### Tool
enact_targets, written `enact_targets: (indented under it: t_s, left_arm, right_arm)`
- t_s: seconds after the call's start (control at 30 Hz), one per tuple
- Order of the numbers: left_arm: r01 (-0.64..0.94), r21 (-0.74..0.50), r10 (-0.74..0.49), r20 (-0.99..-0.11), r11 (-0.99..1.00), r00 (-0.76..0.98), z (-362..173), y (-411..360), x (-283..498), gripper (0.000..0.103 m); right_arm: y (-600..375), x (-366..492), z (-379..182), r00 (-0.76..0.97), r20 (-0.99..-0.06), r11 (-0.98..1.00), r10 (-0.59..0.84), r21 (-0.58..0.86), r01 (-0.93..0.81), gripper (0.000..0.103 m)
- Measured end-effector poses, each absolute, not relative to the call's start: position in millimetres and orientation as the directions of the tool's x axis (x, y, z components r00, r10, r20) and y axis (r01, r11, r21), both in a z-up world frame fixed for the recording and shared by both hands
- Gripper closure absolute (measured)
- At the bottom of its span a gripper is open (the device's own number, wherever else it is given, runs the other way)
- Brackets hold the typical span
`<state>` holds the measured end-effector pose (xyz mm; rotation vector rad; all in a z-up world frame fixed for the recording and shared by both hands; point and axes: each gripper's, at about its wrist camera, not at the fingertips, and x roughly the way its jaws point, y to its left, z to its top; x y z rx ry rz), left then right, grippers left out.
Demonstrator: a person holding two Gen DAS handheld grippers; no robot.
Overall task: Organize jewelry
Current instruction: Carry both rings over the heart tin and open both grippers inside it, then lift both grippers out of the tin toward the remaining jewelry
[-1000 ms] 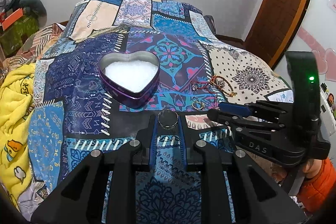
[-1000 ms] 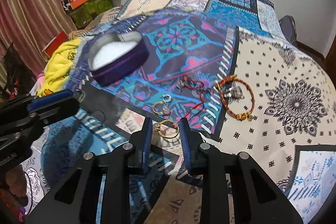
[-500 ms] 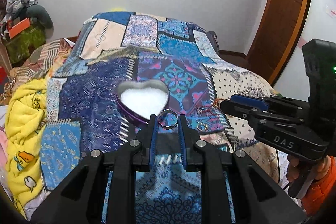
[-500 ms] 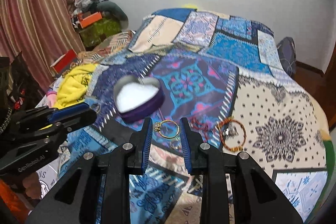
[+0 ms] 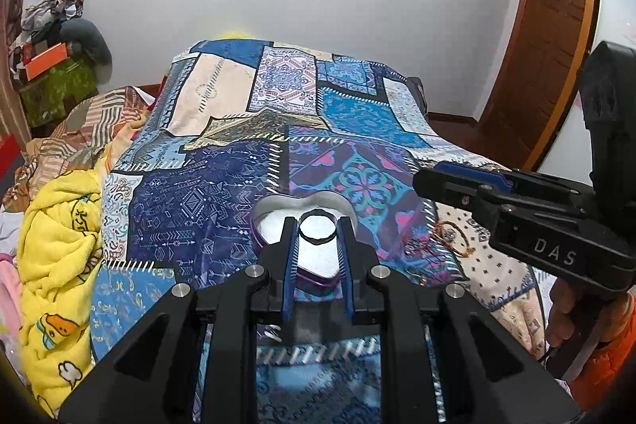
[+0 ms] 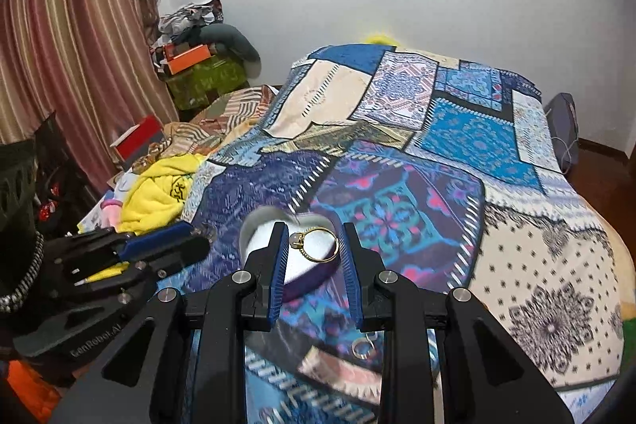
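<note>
I see a bed (image 5: 222, 185) under a blue patchwork cover (image 6: 477, 130), and near its middle sits a purple heart-shaped tin (image 5: 318, 279) with a white lining. To the tin's right, a braided bracelet (image 5: 453, 239) and some red cord lie on the cover, with a small gold ring (image 6: 362, 347) nearer to me. A yellow blanket (image 5: 55, 257) is bunched along the left edge.

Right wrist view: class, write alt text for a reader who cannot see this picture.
The right tool grips a gold ring with a pale stone above a heart-shaped tin with a white lining, on a patchwork bedspread. The left tool reaches in from the left; another ring lies on the bedspread.
</note>
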<state>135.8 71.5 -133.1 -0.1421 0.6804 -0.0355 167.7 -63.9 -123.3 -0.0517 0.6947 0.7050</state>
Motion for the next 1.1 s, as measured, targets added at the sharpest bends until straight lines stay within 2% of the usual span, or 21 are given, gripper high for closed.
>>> enact_targets:
  t_s: [0.67, 1.1]
  left_arm:
    - [0.017, -0.127, -0.102, -0.706, 0.992, 0.701, -178.8, 97.7, 195.4, 0.085]
    - [-0.002, -0.107, -0.073, -0.692, 0.994, 0.719, -170.4, 98.9, 189.1, 0.085]
  right_arm:
    - [-24.9, 211.5, -175.3, 0.399, -0.714, 0.724, 0.575, 0.216, -0.655, 0.079]
    - [-18.7, 212.1, -178.4, 0.381, -0.736, 0.715, 0.559, 0.196, -0.671, 0.079]
